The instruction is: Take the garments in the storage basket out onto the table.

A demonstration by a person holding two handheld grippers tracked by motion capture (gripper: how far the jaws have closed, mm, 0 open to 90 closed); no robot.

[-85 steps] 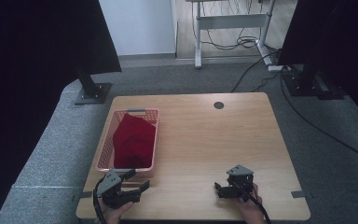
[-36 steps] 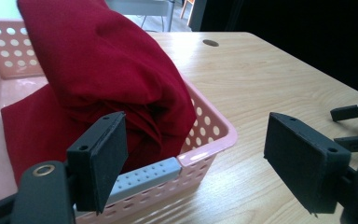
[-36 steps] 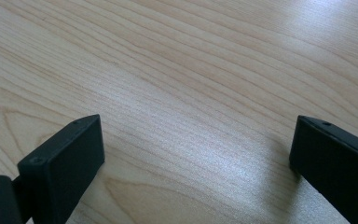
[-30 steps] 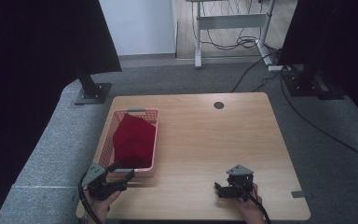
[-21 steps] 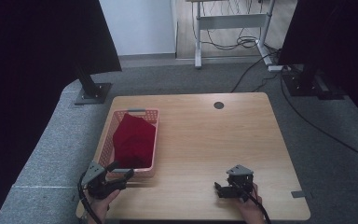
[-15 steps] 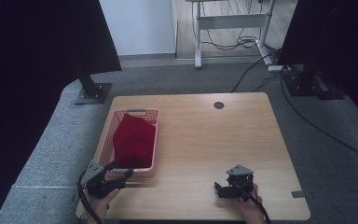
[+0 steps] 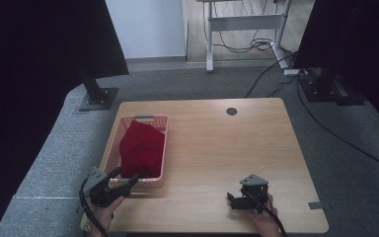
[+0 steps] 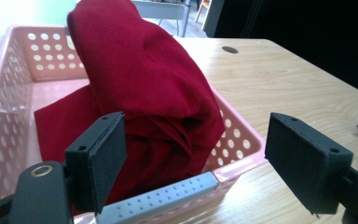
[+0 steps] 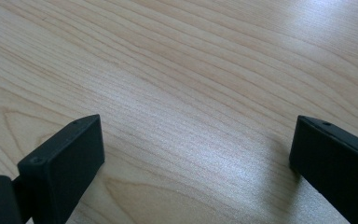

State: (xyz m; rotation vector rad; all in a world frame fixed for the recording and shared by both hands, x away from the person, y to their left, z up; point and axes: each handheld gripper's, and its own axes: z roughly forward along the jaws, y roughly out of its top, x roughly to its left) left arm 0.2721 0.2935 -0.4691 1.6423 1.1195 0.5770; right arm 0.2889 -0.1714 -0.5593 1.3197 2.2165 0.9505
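Note:
A pink perforated basket [image 7: 113, 143] stands at the table's left side with a folded dark red cloth [image 7: 142, 147] inside it. My left gripper [image 7: 126, 176] is open at the basket's near end. In the left gripper view its jaws straddle the basket's grey handle [image 8: 163, 199], with the red cloth [image 8: 144, 88] heaped just beyond and the basket [image 8: 10, 88] stretching away. My right gripper [image 7: 231, 200] rests open near the table's front edge, right of centre. Its jaws are spread over bare wood [image 9: 191, 70] with nothing between them, my right gripper [image 9: 198, 123] holding nothing.
The wooden table [image 7: 217, 143] has a round cable hole [image 7: 232, 111] near its far edge. Dark screens stand at both sides, with a stand base [image 7: 98, 98] on the grey carpet at the far left. A desk frame and cables [image 7: 249, 44] lie beyond.
Over the last few seconds my left gripper has shifted left to the table's near left corner, at the basket's end. In the last second it barely moved. The right gripper stayed put.

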